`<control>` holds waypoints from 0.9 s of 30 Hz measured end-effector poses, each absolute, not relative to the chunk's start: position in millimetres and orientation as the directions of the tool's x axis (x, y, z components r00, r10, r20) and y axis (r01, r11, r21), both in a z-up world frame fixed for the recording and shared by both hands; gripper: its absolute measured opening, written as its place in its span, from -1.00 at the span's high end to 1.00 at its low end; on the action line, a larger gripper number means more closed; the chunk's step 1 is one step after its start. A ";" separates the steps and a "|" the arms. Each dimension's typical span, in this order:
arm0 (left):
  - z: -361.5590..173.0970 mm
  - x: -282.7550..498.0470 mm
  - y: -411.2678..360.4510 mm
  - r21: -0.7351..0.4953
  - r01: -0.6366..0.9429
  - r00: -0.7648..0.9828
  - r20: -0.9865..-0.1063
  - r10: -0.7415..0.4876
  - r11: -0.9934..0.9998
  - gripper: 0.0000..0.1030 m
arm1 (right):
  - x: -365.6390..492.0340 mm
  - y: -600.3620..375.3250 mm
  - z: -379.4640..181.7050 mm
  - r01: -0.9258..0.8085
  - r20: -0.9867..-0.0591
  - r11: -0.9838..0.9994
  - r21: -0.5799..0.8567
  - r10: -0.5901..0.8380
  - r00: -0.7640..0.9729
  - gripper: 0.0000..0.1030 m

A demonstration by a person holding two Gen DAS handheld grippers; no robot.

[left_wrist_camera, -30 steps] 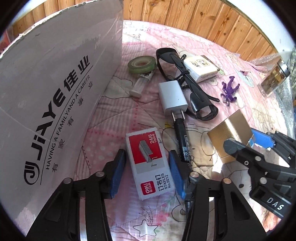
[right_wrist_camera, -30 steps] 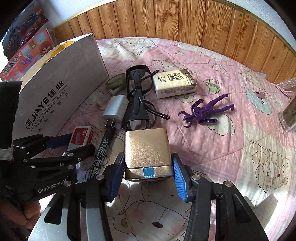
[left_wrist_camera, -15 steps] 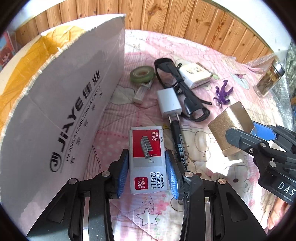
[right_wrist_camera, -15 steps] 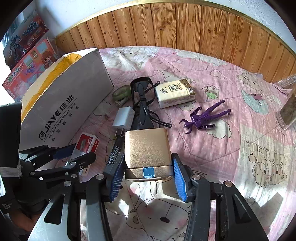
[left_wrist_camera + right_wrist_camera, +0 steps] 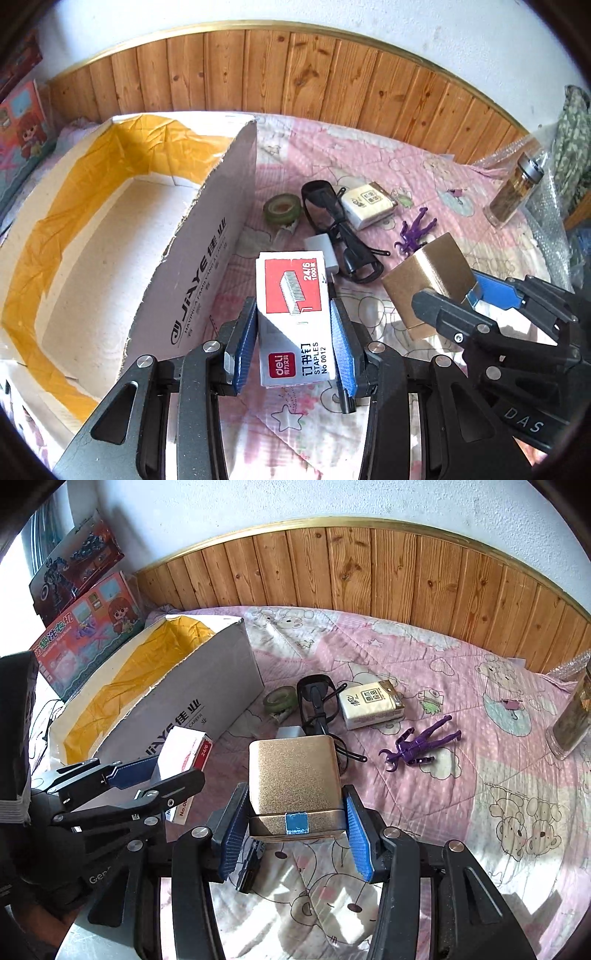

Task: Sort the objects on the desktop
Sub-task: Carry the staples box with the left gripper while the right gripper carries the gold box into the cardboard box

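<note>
Left gripper (image 5: 293, 347): jaws pinch the staple box (image 5: 293, 314) by its long sides and hold it clear of the bed, just right of the carton's near wall.
Right gripper (image 5: 295, 830): jaws pinch the gold tin (image 5: 294, 779) at its near end, where a blue sticker sits; it too looks lifted off the quilt (image 5: 480, 775).
Carton (image 5: 110, 240): open-topped, yellow tape along its inner edges, standing on the left of the bed; the part of its floor I can see holds nothing.
Done so far: by my reading, none of the sorting is finished. Two items are picked up, none is in the carton.
Still out on the quilt: tape roll (image 5: 282, 208) near the carton's far corner, dark glasses (image 5: 332, 229) just right of it, white charger (image 5: 323, 249) partly hidden behind the staple box, tissue pack (image 5: 369, 206), purple figure (image 5: 415, 232) further right, and a black marker (image 5: 347, 400) poking out under the left gripper.
Off to the far right: a jar (image 5: 515, 194); I cannot tell whether it belongs to the sorting.
Left to do: I would guess both held items go over the carton wall on the left, then the rest follow.
</note>
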State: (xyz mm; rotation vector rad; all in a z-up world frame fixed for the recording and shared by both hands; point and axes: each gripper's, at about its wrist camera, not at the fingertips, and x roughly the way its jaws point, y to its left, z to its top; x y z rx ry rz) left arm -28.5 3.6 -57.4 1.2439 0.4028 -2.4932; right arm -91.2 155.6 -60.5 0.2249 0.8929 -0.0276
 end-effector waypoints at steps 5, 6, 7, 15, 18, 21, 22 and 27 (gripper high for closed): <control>-35.9 -15.3 5.5 -0.079 0.424 -0.593 -0.777 -0.210 -0.902 0.23 | -96.0 165.3 -48.3 0.095 -0.759 0.979 0.179 0.076 0.646 0.02; -31.2 -12.9 5.0 -0.076 0.426 -0.600 -0.769 -0.219 -0.901 0.22 | -97.2 167.2 -45.0 0.091 -0.754 0.980 0.180 0.078 0.652 0.02; -26.7 -9.4 3.5 -0.076 0.431 -0.606 -0.763 -0.226 -0.899 0.22 | -97.7 169.6 -41.7 0.084 -0.750 0.980 0.180 0.082 0.656 0.02; 2.4 18.5 -10.2 -0.094 0.472 -0.632 -0.730 -0.261 -0.877 0.23 | -101.8 193.0 -14.6 0.045 -0.713 0.984 0.170 0.091 0.695 0.02; 10.8 27.8 -15.4 -0.099 0.488 -0.630 -0.728 -0.271 -0.867 0.23 | -101.8 202.9 -8.4 0.032 -0.708 0.985 0.167 0.097 0.700 0.02; 17.6 35.8 -20.2 -0.093 0.501 -0.624 -0.728 -0.284 -0.860 0.23 | -102.2 212.5 -2.5 0.022 -0.702 0.986 0.165 0.101 0.705 0.02; 19.6 38.3 -21.4 -0.089 0.503 -0.623 -0.727 -0.289 -0.859 0.23 | -102.2 215.2 -0.8 0.018 -0.700 0.986 0.164 0.104 0.706 0.02; 28.3 48.8 -26.7 -0.058 0.518 -0.607 -0.728 -0.319 -0.853 0.23 | -101.9 228.8 6.8 0.001 -0.695 0.987 0.160 0.112 0.710 0.02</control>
